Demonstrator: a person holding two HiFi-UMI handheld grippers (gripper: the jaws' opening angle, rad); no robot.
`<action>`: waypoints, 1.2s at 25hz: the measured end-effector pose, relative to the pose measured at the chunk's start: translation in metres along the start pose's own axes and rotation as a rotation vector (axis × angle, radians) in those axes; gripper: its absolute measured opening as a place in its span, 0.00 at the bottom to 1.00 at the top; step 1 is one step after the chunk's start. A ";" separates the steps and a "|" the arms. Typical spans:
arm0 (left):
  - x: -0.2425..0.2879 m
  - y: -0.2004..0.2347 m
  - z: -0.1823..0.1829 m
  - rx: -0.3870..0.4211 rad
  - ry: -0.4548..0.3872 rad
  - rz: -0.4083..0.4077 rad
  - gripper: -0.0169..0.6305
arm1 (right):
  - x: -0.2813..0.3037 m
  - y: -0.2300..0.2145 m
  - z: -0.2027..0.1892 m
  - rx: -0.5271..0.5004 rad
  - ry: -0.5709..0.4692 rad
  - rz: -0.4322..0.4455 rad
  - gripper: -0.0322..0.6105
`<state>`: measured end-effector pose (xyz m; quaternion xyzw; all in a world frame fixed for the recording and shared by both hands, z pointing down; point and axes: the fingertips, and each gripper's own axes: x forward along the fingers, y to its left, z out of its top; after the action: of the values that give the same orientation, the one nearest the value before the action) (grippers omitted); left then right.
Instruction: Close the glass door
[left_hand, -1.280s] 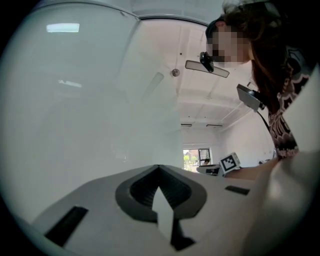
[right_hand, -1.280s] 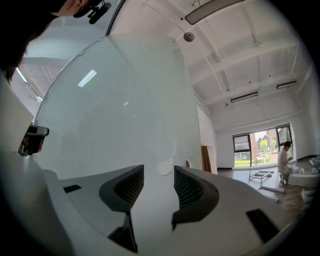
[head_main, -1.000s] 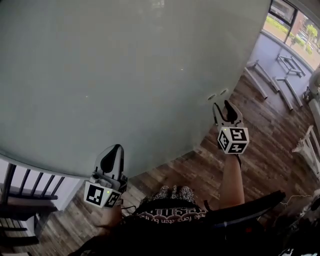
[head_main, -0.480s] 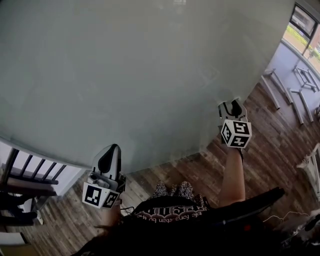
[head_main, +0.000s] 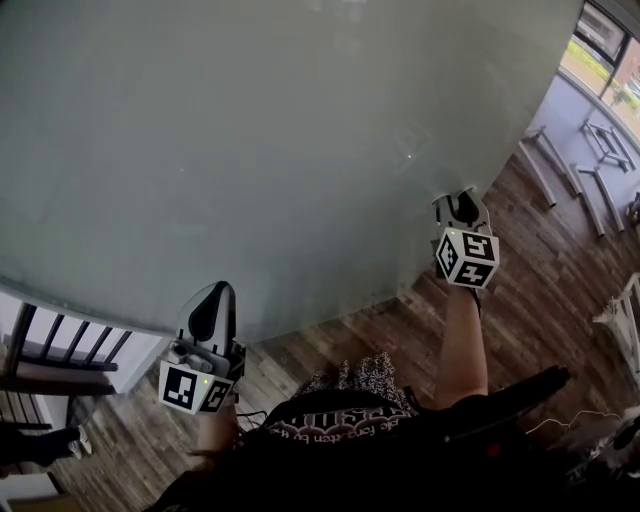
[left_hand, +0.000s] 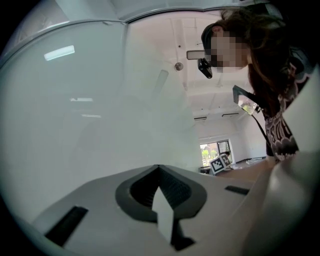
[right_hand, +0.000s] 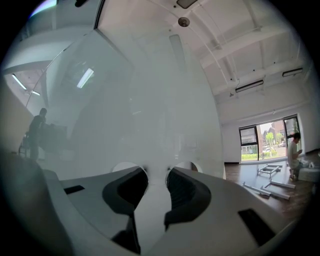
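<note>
At 7 o'clock in the head view, the left tool (head_main: 213, 300) hangs with its jaws pressed together on nothing, tips aimed at the pane. The glass door (head_main: 280, 150), frosted and pale, fills the picture from 9 o'clock across to 2 o'clock and stands upright just ahead of both tools. Its right-hand edge slants from 1 o'clock down toward the wooden floor (head_main: 550, 260).

At 3 o'clock the right tool (head_main: 462, 203) sits close against the pane, just inside that edge, so I judge it the better-placed hand to move the door. Its own view shows the jaws partly apart, with only frosted glass showing through the gap. There are 2 round pale shapes just behind the tips; whether they are door fittings or reflections I cannot tell. These jaws have just been closing, and no pad visibly presses on anything.

Compared with 1 second ago, the right tool's jaws no longer stand as a wide fork short of the glass, and the tool now sits tight to the pane. The left tool is about where it was.
</note>
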<state>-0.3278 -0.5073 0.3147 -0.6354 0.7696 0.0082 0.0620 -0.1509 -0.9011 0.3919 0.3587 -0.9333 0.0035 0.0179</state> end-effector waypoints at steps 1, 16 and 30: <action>0.004 -0.001 0.006 0.004 -0.014 -0.020 0.03 | -0.004 -0.001 0.001 0.002 -0.001 -0.004 0.23; -0.010 -0.029 0.003 -0.078 -0.044 -0.306 0.03 | -0.084 0.007 0.001 0.002 -0.004 -0.138 0.23; -0.078 -0.063 -0.010 -0.083 0.006 -0.500 0.03 | -0.197 0.013 0.000 0.002 -0.018 -0.315 0.23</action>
<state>-0.2524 -0.4446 0.3372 -0.8081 0.5876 0.0223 0.0336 -0.0135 -0.7591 0.3852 0.5005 -0.8657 -0.0017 0.0096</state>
